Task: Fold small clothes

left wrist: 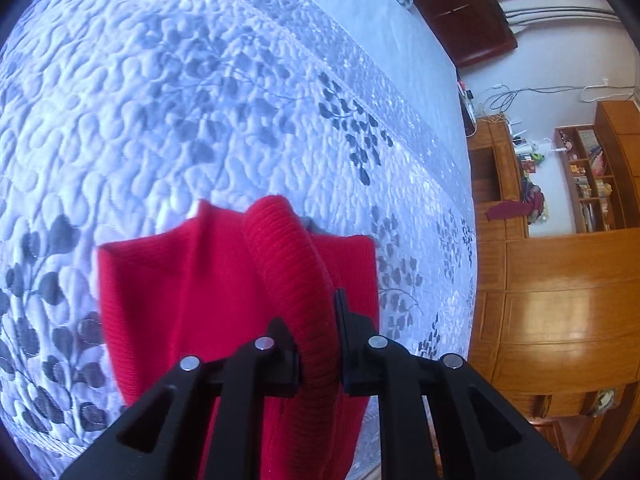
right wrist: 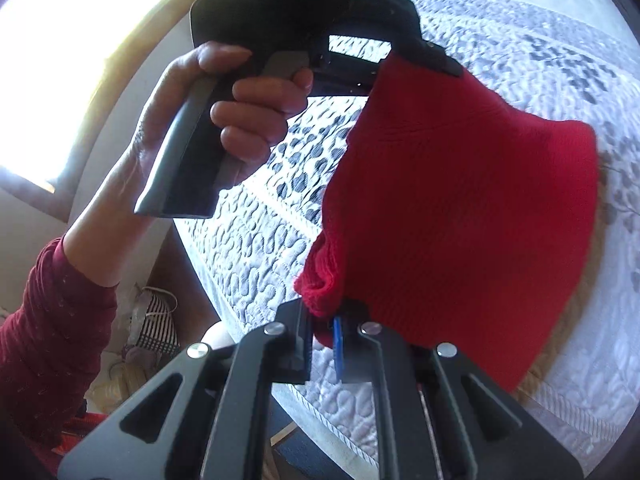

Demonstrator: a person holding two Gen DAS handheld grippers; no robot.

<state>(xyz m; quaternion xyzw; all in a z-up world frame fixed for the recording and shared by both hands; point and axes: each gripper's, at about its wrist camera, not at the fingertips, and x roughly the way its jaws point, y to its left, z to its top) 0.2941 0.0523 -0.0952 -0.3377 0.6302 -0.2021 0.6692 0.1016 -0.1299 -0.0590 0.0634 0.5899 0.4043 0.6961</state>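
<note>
Above the quilted bed [left wrist: 200,100], a red knitted garment [left wrist: 192,300] hangs between the two grippers, lifted clear of the cover along its upper edge. From the left wrist view, the left gripper [left wrist: 318,344] has its jaws clamped on a thick ribbed band of the red knit, which rises between the black fingers and curls over toward the far side. Flat panels of the same garment spread to the left and right of that band, with the grey leaf pattern of the bedspread showing around them.

From the right wrist view, the right gripper [right wrist: 322,340] has its jaws closed on a bunched corner of the garment [right wrist: 460,208], a rolled hem edge poking out just left of the fingers. A blue pad shows on the inner face of the right finger. The knit stretches up and away from here to the left gripper [right wrist: 440,60], whose handle is held by the person's left hand [right wrist: 224,112], the sleeve dark red.

At the right of the left wrist view stand wooden cabinets [left wrist: 560,288] and a bookshelf [left wrist: 588,180]. A striped bag [right wrist: 154,328] lies on the floor beside the bed in the right wrist view.
</note>
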